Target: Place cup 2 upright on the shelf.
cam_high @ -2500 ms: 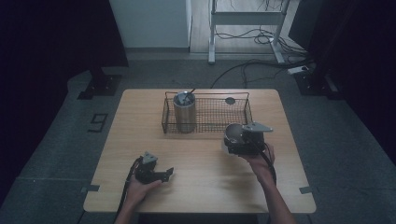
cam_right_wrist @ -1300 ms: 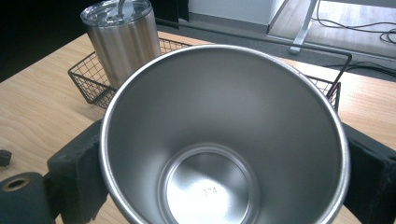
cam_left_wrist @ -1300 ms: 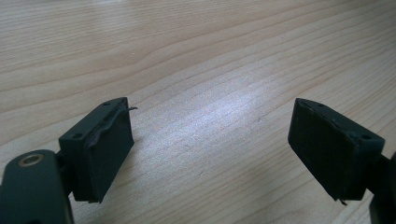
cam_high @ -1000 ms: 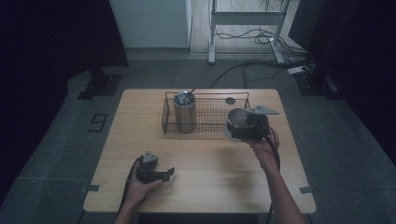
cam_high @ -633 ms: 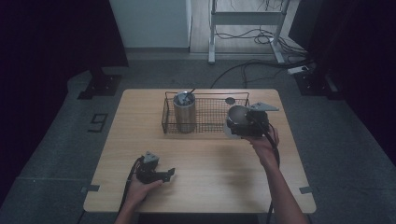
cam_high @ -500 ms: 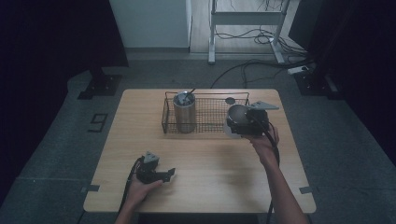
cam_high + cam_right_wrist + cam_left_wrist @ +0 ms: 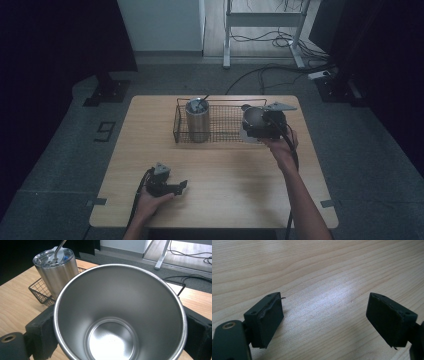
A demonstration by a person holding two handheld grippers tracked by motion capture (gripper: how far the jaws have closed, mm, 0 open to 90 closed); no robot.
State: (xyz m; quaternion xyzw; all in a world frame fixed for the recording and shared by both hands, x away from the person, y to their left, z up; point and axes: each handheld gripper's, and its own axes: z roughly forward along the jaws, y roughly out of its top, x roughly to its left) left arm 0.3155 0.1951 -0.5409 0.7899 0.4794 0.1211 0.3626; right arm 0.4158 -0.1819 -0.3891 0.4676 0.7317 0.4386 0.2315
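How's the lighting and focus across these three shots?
High view: dim, dark surroundings, only the table lit. Left gripper view: bright glare patch on the wood between the left tool. Right gripper view: sharp, soft reflections inside the steel cup.

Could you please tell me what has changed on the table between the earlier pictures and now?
The right gripper, shut on the open steel cup, has carried it away from the person to the right end of the wire basket. The left gripper stays open near the table's front edge, and the lidded tumbler still stands in the basket's left end.
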